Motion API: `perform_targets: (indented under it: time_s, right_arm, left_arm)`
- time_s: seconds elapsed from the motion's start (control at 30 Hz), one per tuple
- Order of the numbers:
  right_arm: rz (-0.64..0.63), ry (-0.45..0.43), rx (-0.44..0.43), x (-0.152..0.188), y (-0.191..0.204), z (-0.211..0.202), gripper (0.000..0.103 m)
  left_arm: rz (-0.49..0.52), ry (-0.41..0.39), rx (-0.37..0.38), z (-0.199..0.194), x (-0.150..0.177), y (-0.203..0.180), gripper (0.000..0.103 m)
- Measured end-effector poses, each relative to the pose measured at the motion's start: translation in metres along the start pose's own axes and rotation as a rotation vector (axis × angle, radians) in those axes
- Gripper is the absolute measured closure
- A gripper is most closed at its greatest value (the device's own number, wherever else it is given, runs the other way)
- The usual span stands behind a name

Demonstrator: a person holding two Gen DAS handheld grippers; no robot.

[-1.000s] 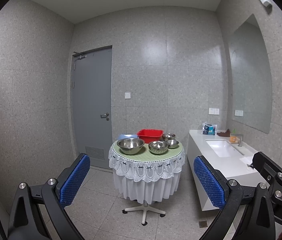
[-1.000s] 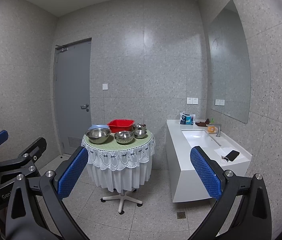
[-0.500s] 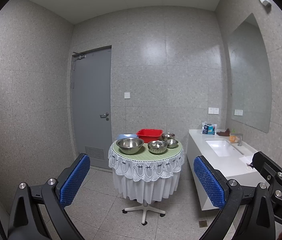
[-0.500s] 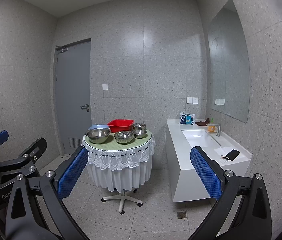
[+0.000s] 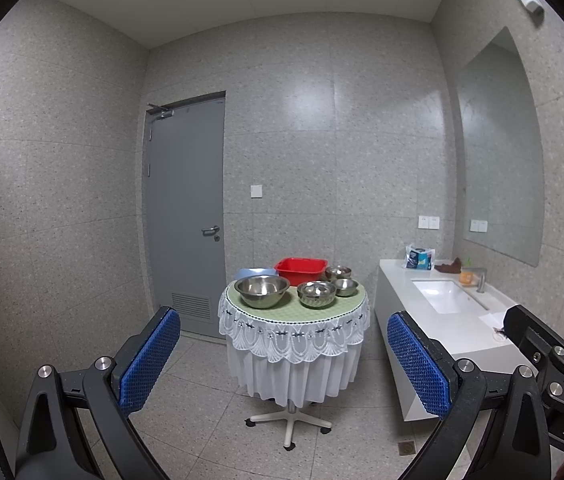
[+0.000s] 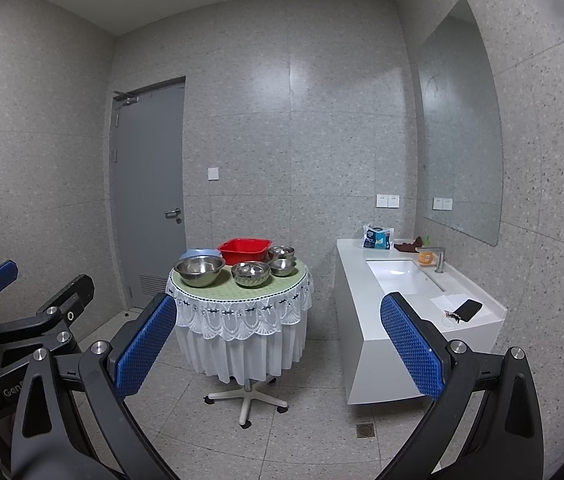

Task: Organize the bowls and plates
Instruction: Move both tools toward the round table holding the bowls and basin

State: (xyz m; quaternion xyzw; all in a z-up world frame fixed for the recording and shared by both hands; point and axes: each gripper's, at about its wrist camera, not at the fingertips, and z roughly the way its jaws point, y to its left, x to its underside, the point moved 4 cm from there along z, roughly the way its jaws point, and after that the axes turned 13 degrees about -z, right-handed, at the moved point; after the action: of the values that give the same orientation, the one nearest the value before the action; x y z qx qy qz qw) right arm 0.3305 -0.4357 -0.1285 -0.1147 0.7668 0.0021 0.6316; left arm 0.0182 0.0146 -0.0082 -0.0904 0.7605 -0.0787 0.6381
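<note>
Nearest to me, the left gripper [image 5: 282, 360] is spread wide and holds nothing, its blue pads [image 5: 150, 360] pointing level across the room. The right gripper [image 6: 278, 344] is beside it, also wide and empty. Both are held low and side by side, well apart from the work, with the fingers aimed toward the round bench [image 5: 294, 312] in the middle of the floor.

I judge that the step in hand is only the approach; nothing is touched yet. To do it well, I think the person should walk closer and bring the grippers down over the bench from the front, because the lace cloth [image 5: 294, 340] hangs loose at the edge and could catch a finger. The bench stands on a wheeled foot [image 5: 288, 426], so a push from the side may roll it.

On the bench, the big steel bowl [image 5: 262, 290] sits at the front left, and the middle steel bowl [image 5: 316, 294] is just beside it on the right. Behind that are two small steel bowls [image 5: 345, 287], one behind the other. It seems sensible to nest the small ones into the larger ones, taking each thin rim between the pads, since polished steel is probably slippery.

At the back is a red tub [image 5: 300, 269], with a pale blue dish [image 5: 254, 272] to its left. Farther right stands the white sink counter [image 5: 442, 320], and behind all is the grey door [image 5: 186, 216].
</note>
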Motion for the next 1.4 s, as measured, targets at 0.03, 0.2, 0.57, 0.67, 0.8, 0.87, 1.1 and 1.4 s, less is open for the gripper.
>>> perform_targets:
  time_s: [0.03, 0.2, 0.57, 0.67, 0.8, 0.87, 1.1, 1.4]
  right_arm:
    - [0.001, 0.0, -0.001, 0.0, 0.0, 0.0, 0.0]
    - [0.003, 0.001, -0.004, 0.001, 0.0, 0.001, 0.0]
    - [0.008, 0.026, -0.024, 0.002, -0.01, 0.011, 0.0]
    - [0.01, 0.039, -0.034, 0.003, -0.015, 0.017, 0.0]
    - [0.013, 0.06, -0.051, 0.008, -0.018, 0.026, 0.0]
    - [0.021, 0.076, -0.064, 0.012, -0.021, 0.034, 0.0]
    - [0.041, 0.106, -0.092, 0.014, -0.027, 0.064, 0.0]
    - [0.057, 0.185, -0.089, 0.024, -0.023, 0.146, 0.0]
  left_arm:
    - [0.001, 0.0, 0.0, 0.0, 0.0, 0.0, 0.001]
    - [0.001, 0.004, 0.0, 0.0, 0.001, -0.001, 0.001]
    - [0.008, 0.031, -0.016, 0.007, -0.002, -0.011, 0.001]
    - [0.007, 0.045, -0.025, 0.012, -0.002, -0.016, 0.001]
    - [0.004, 0.071, -0.042, 0.021, -0.002, -0.021, 0.001]
    - [0.009, 0.088, -0.051, 0.027, -0.002, -0.024, 0.001]
    - [0.025, 0.124, -0.065, 0.067, -0.015, -0.04, 0.001]
    - [0.027, 0.201, -0.038, 0.182, -0.028, -0.039, 0.001]
